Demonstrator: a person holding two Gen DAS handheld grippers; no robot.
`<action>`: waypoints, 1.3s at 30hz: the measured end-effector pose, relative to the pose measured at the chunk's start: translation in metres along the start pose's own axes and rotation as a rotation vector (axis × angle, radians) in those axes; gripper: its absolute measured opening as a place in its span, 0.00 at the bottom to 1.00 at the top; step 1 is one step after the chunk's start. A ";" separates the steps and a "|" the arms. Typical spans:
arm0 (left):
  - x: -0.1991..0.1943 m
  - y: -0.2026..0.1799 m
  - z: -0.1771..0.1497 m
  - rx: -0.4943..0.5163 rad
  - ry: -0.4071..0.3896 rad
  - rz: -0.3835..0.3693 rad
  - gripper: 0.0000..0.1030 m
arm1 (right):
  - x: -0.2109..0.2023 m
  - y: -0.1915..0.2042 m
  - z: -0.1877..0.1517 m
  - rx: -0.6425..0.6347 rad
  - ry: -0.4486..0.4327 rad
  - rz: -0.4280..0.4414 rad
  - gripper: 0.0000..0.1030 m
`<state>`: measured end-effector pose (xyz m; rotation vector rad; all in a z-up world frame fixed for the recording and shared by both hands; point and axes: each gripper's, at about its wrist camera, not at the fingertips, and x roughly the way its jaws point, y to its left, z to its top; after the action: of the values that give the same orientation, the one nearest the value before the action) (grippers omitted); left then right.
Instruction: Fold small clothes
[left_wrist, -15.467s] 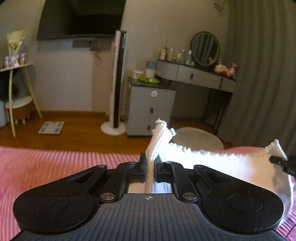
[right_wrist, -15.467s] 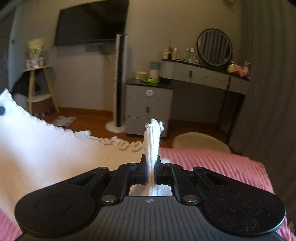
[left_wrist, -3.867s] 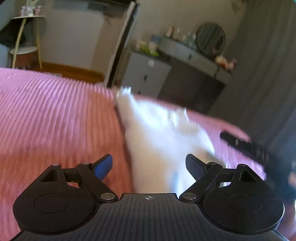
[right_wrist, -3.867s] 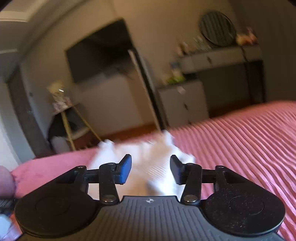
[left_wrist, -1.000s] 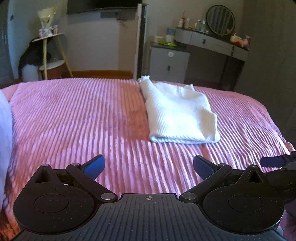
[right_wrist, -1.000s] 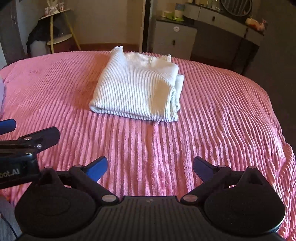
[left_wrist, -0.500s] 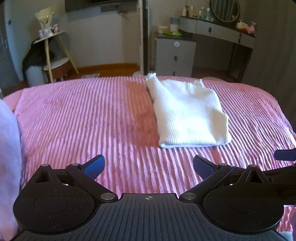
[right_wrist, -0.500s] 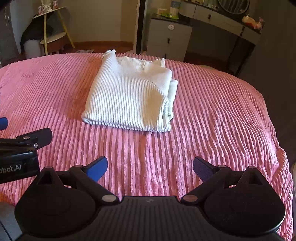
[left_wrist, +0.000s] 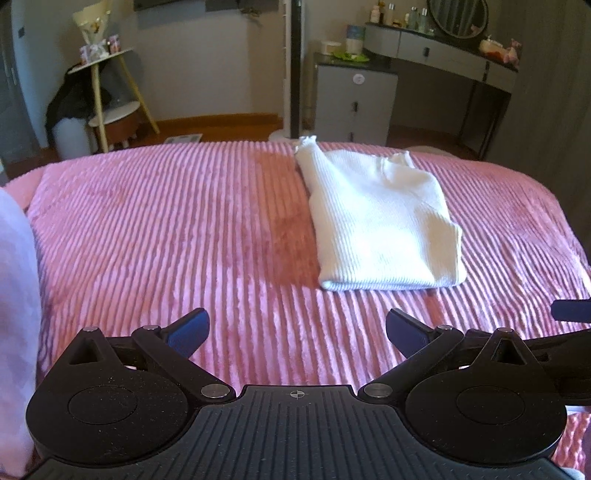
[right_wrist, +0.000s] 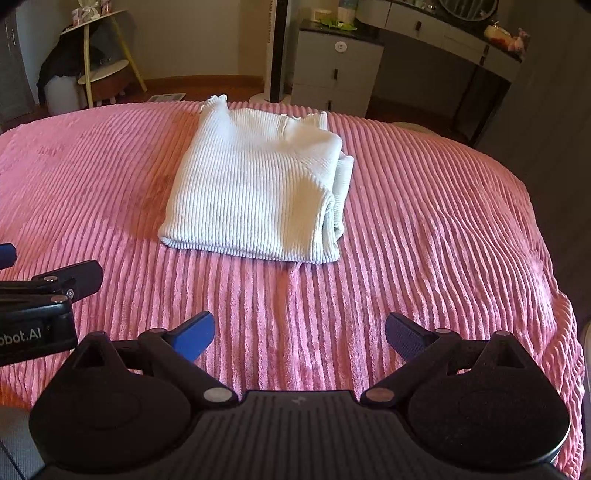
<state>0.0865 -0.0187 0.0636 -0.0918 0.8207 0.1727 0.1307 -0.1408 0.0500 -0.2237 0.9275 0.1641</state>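
Two wrist views over a bed. A white ribbed garment (left_wrist: 384, 225) lies folded into a compact rectangle on a pink ribbed bedspread (left_wrist: 166, 221), toward the far side of the bed and well apart from both grippers. In the right wrist view the same garment (right_wrist: 255, 192) shows stacked layers along its right edge and a frilled trim along the far edge, close to the end of the bedspread (right_wrist: 443, 229).

The left gripper (left_wrist: 295, 330) hangs above the near part of the bedspread with its jaws spread wide and nothing between them; its blue-tipped fingers (left_wrist: 190, 328) frame only pink cloth. The right gripper (right_wrist: 299, 338) stands likewise, jaws wide apart and empty, above the near edge of the bed, with the garment straight ahead of it. Each gripper appears at the margin of the other's view: part of the right gripper at the right edge of the left wrist view, and the left gripper at the left edge of the right wrist view.

Beyond the bed stand a grey drawer cabinet (left_wrist: 354, 103), a dressing table (left_wrist: 443, 48) bearing a round mirror (left_wrist: 458, 16) and small bottles, a tall slim tower fan (left_wrist: 295, 66), and a yellow-legged side table (left_wrist: 107, 92) on a wooden floor (left_wrist: 221, 123). A pale blurred shape fills the left edge of the left wrist view; what it is cannot be told.
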 end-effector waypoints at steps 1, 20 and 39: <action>0.000 0.000 0.000 0.006 0.003 0.000 1.00 | 0.000 -0.001 0.000 0.007 0.001 0.002 0.96; -0.005 -0.004 -0.002 0.025 0.002 0.003 1.00 | -0.008 -0.007 -0.001 0.020 -0.017 -0.004 0.96; -0.007 -0.002 -0.002 0.019 0.004 0.005 1.00 | -0.011 -0.009 0.000 0.037 -0.028 -0.005 0.96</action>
<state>0.0803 -0.0217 0.0673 -0.0720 0.8264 0.1693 0.1261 -0.1494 0.0605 -0.1895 0.9016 0.1448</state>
